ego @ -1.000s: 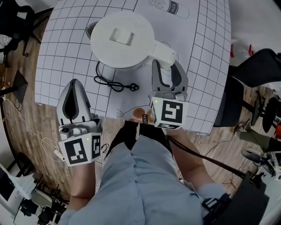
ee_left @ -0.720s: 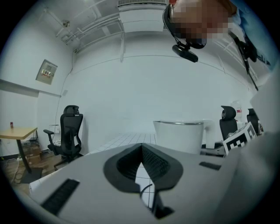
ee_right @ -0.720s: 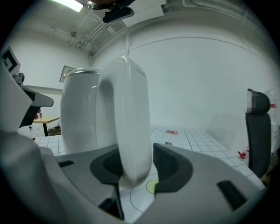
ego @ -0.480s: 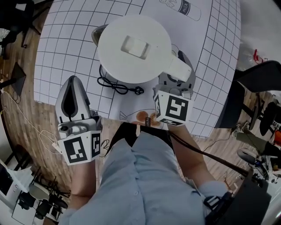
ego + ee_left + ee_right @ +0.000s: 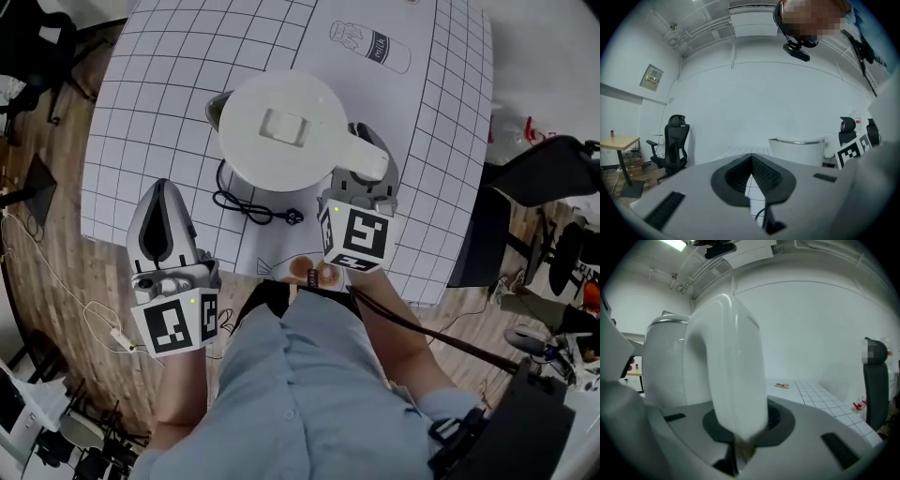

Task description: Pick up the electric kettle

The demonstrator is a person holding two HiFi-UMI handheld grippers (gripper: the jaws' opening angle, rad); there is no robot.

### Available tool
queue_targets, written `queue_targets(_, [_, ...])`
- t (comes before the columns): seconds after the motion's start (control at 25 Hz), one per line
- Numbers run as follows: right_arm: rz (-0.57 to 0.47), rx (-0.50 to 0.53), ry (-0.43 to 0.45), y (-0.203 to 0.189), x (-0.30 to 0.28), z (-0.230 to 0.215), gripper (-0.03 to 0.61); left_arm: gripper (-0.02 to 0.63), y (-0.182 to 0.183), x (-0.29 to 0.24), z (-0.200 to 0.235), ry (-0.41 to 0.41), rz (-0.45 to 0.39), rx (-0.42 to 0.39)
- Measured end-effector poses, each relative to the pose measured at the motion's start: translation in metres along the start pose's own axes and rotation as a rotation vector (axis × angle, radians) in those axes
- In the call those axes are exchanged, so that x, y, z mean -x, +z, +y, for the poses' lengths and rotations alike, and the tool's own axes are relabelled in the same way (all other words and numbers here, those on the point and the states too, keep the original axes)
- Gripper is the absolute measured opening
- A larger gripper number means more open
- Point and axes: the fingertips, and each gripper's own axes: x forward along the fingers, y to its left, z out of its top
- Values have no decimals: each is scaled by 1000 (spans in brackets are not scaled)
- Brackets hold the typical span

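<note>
White gridded surface (image 5: 150, 103) over a wood floor (image 5: 47, 234); plain white walls behind, and a black office chair (image 5: 675, 145) stands at the left in the left gripper view.

Kettle (image 5: 281, 127): white, lid up, upright on the near half of the surface, roughly centred. Its handle (image 5: 731, 357) points toward the person's right. A black cord (image 5: 246, 206) lies looped on the surface just beside the kettle's near side. A milk bottle drawing (image 5: 370, 45) is printed on the surface well beyond the kettle.

Right gripper (image 5: 375, 150): reached in at the handle from the near side. Its jaws have just been closing. The handle stands upright between them and fills the gap, with a pad against each side, so the jaws pinch the handle. The kettle body is just left of the handle in the right gripper view. Marker cube (image 5: 356, 239) faces up near the surface's near edge.

Left gripper (image 5: 161, 192): at the near left edge of the surface, well apart from the kettle, pointing out across the surface. Jaws pressed together at the tips, nothing between them. In its own view the kettle shows ahead and to the right.

Whether the kettle is clear of the surface cannot be told.
</note>
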Motion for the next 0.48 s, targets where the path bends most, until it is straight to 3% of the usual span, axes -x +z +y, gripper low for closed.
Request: queue_targets(0.48, [-28, -86, -30, 23, -27, -17, 41, 0, 31, 28, 8, 41, -58, -17])
